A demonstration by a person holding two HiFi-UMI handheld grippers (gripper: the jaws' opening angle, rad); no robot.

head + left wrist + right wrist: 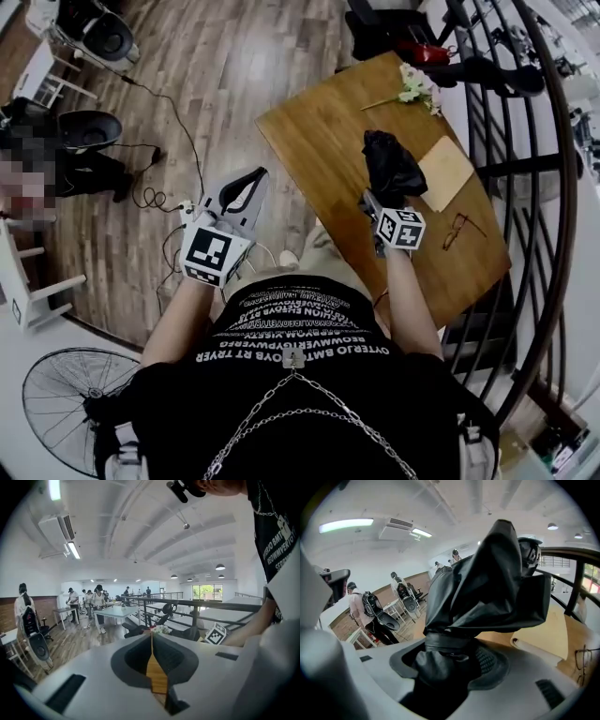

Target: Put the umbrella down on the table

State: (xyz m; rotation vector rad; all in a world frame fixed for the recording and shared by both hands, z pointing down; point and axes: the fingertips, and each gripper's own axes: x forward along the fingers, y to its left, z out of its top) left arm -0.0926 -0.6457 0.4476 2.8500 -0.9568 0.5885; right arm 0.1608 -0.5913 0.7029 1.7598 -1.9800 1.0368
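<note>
Right gripper (pixel 449 660) (pixel 375 201): fingers closed on the umbrella (pixel 487 583) (pixel 389 164), gripping its narrow strapped end, with the pads pressing the fabric from both sides. The fingers stand fairly wide because the bundle fills the gap.

Umbrella: black and folded, with loose, crumpled, slightly shiny fabric. A band cinches it just above the fingers, and it bulges out wider beyond them. It sticks out past the fingertips, over the middle of the counter (pixel 319 141) (pixel 555 630). Can't tell if it touches the wood.

Left gripper (pixel 152 665) (pixel 253 180): fingers almost together, only a thin slit between them, holding nothing. It hangs off the counter's near-left edge, over the wood floor (pixel 206 75), well apart from the umbrella.

On the counter:
- A beige sheet (pixel 445 172) lies just beside the umbrella, on the right in the head view.
- A pair of glasses (pixel 459 228) sits near the right edge.
- A small flower sprig (pixel 415 89) lies at the far end.

A black railing (pixel 539 169) runs along the counter's far side. A floor fan (pixel 66 398) stands at lower left.
</note>
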